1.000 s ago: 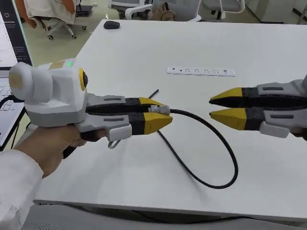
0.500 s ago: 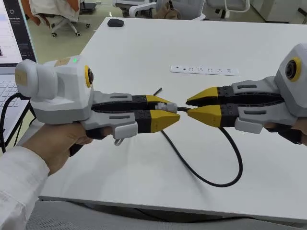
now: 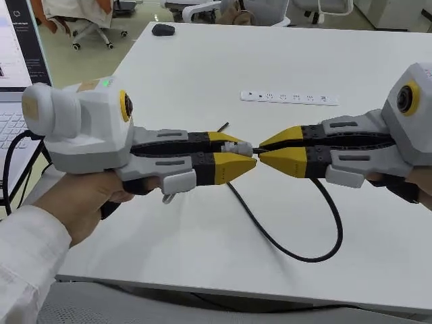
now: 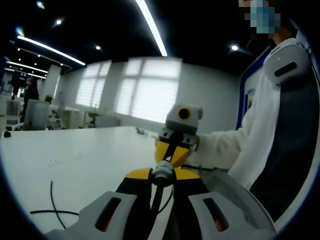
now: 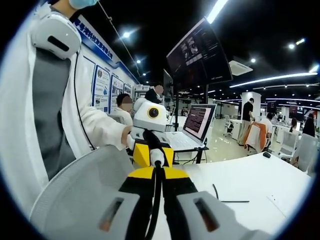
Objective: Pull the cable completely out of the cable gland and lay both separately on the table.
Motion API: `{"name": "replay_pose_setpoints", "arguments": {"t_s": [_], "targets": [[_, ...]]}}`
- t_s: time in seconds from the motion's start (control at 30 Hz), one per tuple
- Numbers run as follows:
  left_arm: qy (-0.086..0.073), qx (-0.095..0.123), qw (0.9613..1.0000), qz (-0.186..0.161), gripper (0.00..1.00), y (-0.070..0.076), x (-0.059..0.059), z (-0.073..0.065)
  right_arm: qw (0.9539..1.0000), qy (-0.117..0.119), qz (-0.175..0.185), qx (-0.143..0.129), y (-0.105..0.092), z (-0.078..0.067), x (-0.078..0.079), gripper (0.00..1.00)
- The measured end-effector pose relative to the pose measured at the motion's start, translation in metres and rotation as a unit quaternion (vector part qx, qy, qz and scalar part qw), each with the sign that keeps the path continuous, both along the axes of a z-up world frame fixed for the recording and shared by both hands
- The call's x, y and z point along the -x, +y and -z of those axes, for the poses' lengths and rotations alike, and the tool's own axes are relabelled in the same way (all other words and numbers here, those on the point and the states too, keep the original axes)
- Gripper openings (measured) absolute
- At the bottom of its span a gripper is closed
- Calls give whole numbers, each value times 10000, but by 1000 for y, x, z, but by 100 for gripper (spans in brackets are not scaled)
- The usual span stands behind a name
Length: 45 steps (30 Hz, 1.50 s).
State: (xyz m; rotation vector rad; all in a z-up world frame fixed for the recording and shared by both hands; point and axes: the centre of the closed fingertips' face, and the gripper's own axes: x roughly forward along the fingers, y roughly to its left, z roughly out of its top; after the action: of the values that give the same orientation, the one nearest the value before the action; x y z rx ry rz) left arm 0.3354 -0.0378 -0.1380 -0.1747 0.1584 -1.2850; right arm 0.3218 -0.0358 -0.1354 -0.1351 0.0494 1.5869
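Observation:
Above the white table [image 3: 202, 74], the two grippers meet tip to tip. My left gripper [image 3: 244, 152] is shut on the small grey cable gland [image 3: 239, 148], which also sits between its yellow tips [image 4: 162, 173]. My right gripper [image 3: 262, 150] is shut on the black cable [image 3: 327, 202] just where it leaves the gland. In the right gripper view the cable [image 5: 156, 192] runs up between the jaws to the gland [image 5: 156, 157]. The cable loops down over the table and back under the left gripper, and its free end [image 3: 221, 127] lies beyond.
A white power strip [image 3: 289, 98] lies on the table past the grippers. A black mouse [image 3: 163, 30] sits at the far edge. A laptop [image 3: 12, 74] stands off the table's left side, office chairs behind it. The table's near edge runs just below the cable loop.
My right gripper has come in from the right, from open and apart, up to the gland and has shut on the cable. The left gripper has stayed about where it was, holding the gland.

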Motion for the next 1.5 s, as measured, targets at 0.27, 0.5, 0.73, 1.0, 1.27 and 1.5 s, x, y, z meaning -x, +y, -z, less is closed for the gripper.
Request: {"name": "replay_pose_setpoints", "arguments": {"t_s": [0.27, 0.5, 0.73, 1.0, 1.27, 1.5], "targets": [[3, -70, 10000, -23, 17, 1, -2, 2, 10000, 25, 55, 49, -7, 4, -3, 3], [25, -130, 9999, -64, 17, 4, -3, 6, 9996, 32, 156, 241, -21, 15, -8, 3], [71, -144, 9998, -101, 17, 6, -4, 8, 9981, 95, 366, 482, -39, 33, -15, 2], [111, -183, 9997, -122, 17, 6, -6, 12, 9960, 164, 558, 677, -57, 49, -23, 2], [129, -242, 9996, -100, 17, 5, -5, 17, 9930, 285, 742, 872, -72, 67, -29, 3], [123, -226, 9996, -123, 17, 7, -4, 16, 9900, 367, 924, 1002, -83, 77, -35, 3]]}}
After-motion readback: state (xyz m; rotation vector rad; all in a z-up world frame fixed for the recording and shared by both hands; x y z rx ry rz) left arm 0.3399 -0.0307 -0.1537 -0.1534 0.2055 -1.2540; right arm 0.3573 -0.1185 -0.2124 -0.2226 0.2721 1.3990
